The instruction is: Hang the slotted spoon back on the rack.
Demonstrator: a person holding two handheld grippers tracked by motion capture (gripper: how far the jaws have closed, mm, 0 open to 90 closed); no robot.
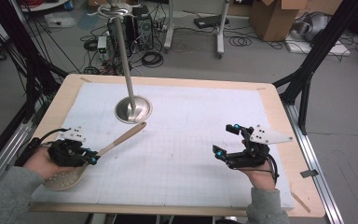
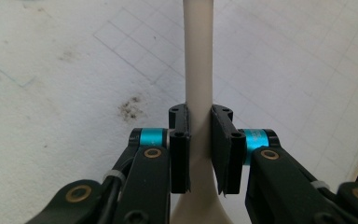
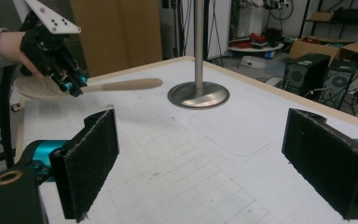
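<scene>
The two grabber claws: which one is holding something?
The left gripper: its jaws are shut on the handle of the beige slotted spoon. The right gripper stands wide open over the white mat, holding nothing.

Even, soft light; perhaps slightly blurred.

No readable text, label, brand, number or sign anywhere. White mat (image 1: 177, 158): faint printed grid lines only, no figures. Grey plates on grippers: small holes, no markings. Cardboard boxes (image 1: 279, 18) in background: possibly print on them, too small and blurred to tell. Computer tower (image 3: 305, 70) beside table: no legible badge.
</scene>
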